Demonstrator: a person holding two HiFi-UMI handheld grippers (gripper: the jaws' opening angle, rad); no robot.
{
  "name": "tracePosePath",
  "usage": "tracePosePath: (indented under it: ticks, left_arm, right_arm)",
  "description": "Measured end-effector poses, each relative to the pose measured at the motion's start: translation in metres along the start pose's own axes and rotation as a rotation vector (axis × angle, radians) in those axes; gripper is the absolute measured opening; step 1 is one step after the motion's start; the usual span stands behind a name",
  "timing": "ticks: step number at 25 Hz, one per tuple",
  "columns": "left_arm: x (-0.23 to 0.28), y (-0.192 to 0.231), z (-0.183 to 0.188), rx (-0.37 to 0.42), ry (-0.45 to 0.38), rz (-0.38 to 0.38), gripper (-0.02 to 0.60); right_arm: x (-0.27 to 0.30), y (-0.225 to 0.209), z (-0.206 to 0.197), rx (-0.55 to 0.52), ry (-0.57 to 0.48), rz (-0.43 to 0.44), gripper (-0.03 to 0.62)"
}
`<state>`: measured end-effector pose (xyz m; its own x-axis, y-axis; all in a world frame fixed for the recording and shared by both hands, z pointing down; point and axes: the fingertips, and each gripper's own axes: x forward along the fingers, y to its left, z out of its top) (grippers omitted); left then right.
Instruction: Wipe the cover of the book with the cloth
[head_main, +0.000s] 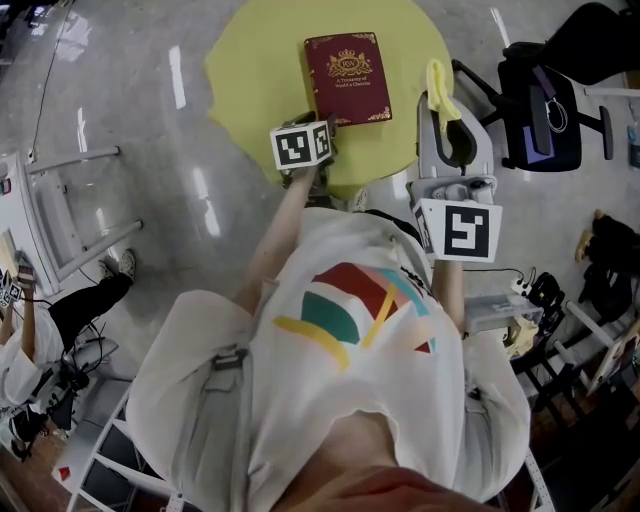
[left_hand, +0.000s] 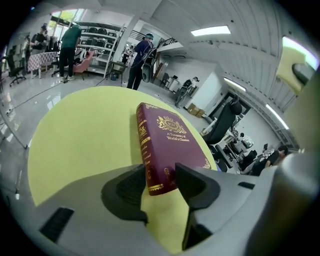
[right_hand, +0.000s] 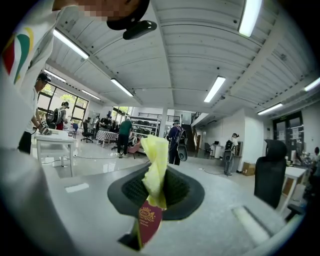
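Left hand-held gripper (left_hand: 160, 187) jaws apart, book (left_hand: 167, 145) near end between them

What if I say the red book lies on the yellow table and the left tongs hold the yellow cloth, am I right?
Not quite. The right tongs hold the yellow cloth, as the right gripper view shows. The left tongs stand open at a corner of the red book, which does lie on the yellow table.

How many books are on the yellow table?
1. The book lies flat on the yellow table, cover up, its near end between the open jaws of the left gripper. No other book shows, though a bit of the table's near edge is hidden.
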<state>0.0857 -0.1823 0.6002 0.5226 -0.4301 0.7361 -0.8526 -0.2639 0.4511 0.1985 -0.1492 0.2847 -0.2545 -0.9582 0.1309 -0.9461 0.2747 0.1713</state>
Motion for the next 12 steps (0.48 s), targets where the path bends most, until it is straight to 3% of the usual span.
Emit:
tracePosePath:
  ticks: [12]
  left_arm:
    - [0.0010,-0.0040,0.0008,0.029,0.043,-0.045,0.169]
  right_arm:
    - [0.0088,0.0104,-0.0057,0.016,0.020,0.030,0.032]
